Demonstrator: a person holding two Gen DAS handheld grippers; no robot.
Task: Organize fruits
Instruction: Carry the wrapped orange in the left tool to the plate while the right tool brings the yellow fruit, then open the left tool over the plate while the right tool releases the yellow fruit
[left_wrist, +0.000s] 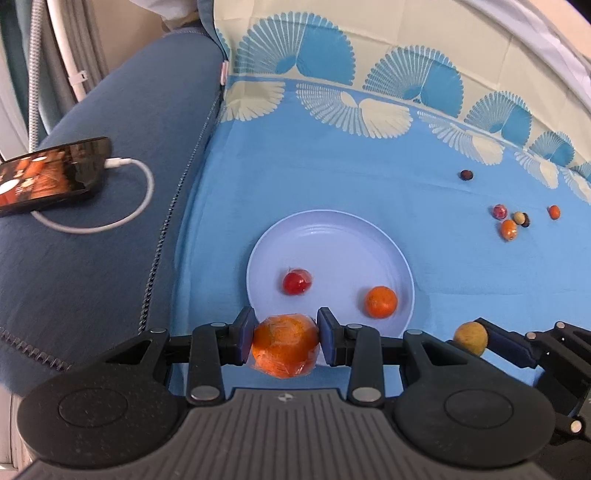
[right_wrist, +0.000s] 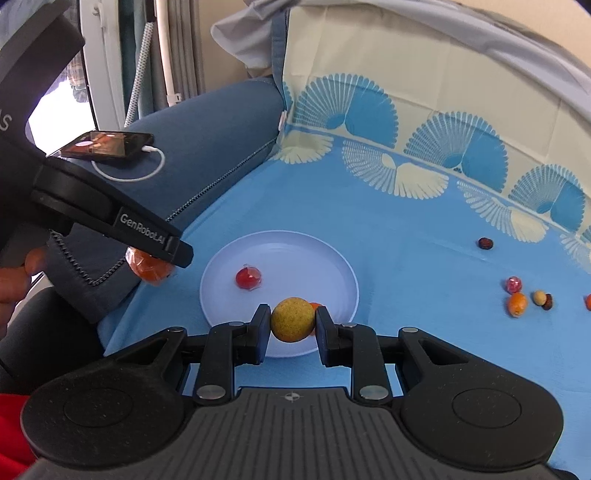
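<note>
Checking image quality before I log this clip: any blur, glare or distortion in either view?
Left wrist: sharp, strong fisheye bending of the cloth border, soft glare on the plate. Right wrist: same bending, window blown out, loose fruits slightly soft.

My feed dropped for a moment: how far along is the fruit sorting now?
Done: a red fruit and a small orange lie on the plate.
In hand: the left hand-held gripper clamps a wrapped orange; the right hand-held gripper clamps a yellow fruit near the plate.
Left: six small fruits on the blue cloth, a cluster and a dark one.
</note>
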